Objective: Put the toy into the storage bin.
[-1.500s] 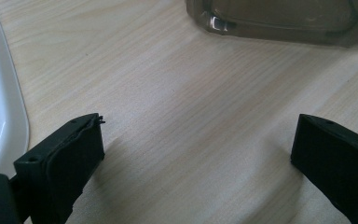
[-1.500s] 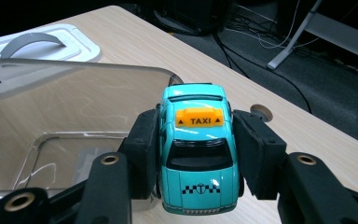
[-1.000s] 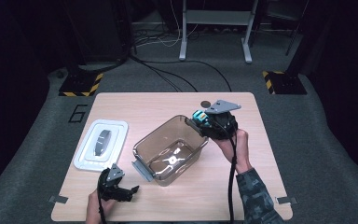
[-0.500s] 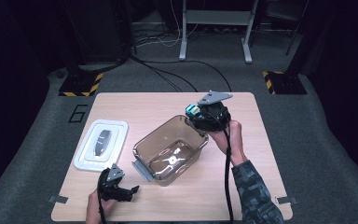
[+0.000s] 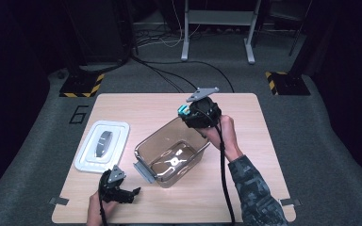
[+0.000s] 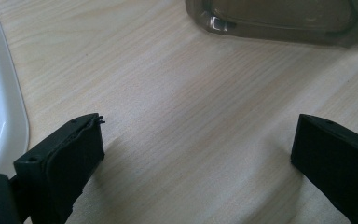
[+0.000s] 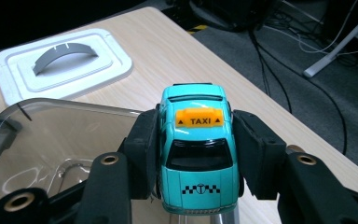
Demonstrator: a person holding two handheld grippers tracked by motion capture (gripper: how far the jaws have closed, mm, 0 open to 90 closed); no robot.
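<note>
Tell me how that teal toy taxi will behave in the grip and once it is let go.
The toy taxi looks like hard, glossy plastic, so it probably stays stiff but could slip between the pads of the right hand-held gripper, which clamp its smooth sides. As a small toy, it is likely light. As a toy car it probably has wheels and may roll once released in the clear container.

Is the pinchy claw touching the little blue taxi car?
Touching. In the right gripper view, the right gripper has both black pads pressed against the sides of the taxi car, holding it.
</note>
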